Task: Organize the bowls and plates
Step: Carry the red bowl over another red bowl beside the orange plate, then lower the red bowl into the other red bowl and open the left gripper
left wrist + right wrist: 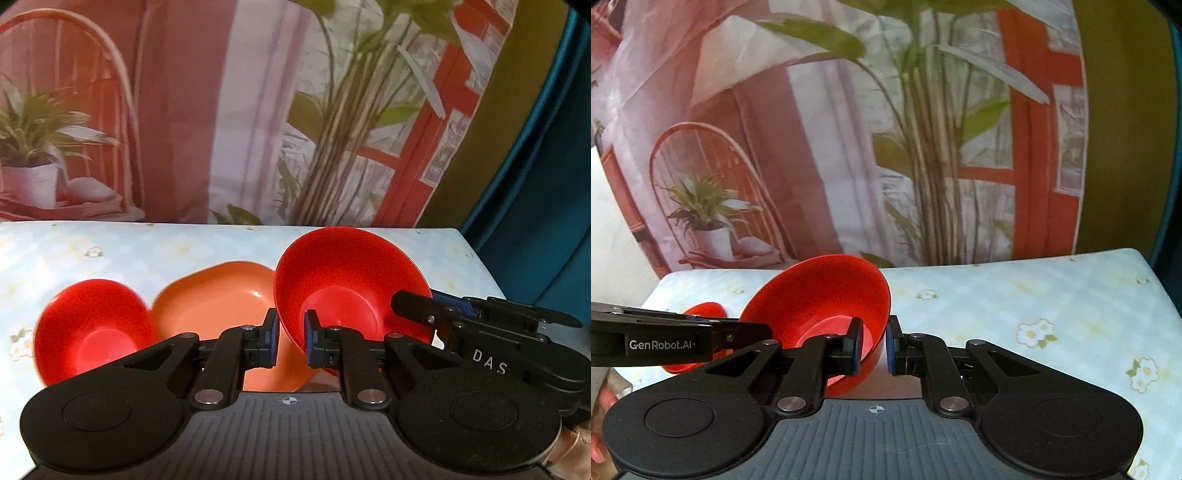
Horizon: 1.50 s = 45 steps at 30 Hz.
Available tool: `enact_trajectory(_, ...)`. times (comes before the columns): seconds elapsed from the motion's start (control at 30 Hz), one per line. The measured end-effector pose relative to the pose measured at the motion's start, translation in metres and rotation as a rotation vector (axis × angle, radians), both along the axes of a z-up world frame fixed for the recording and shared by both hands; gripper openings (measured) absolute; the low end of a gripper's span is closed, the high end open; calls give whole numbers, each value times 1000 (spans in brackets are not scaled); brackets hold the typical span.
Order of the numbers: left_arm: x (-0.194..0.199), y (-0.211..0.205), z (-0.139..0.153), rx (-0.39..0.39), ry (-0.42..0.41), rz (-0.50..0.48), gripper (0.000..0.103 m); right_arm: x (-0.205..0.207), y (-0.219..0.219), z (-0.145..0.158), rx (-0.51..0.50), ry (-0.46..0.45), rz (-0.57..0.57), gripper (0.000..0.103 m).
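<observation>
Behind everything hangs a printed backdrop (849, 147) of pink curtains, tall green stems and a red window frame, with teal fabric (546, 184) at the right edge. Below it lies the table (1015, 314), covered in pale blue cloth with small flowers. On it rest an orange plate (221, 299) and, touching its left rim, a small red bowl (92, 328). Raised between both tools — a larger red bowl (820, 299), tipped so its mouth faces the cameras. The right gripper (873, 345) is clamped on that bowl's wall; the left gripper (291, 338) also pinches its rim.
</observation>
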<state>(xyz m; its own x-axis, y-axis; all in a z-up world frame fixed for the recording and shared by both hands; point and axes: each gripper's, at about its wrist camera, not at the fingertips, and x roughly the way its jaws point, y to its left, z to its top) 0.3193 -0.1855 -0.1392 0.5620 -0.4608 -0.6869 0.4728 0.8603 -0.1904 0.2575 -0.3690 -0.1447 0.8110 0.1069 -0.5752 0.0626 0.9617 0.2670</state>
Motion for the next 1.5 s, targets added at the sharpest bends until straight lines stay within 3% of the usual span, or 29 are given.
enact_trajectory(0.67,10,106,20,-60,14,93,16,34,105,27,-52,43,110,12)
enact_trajectory(1.0,22,150,8,-76,25,145,16,62,152,20,-90,70,171,12)
enact_trajectory(1.5,33,168,-14,-45,37,195,16,85,189,-3,-115,125,218,12)
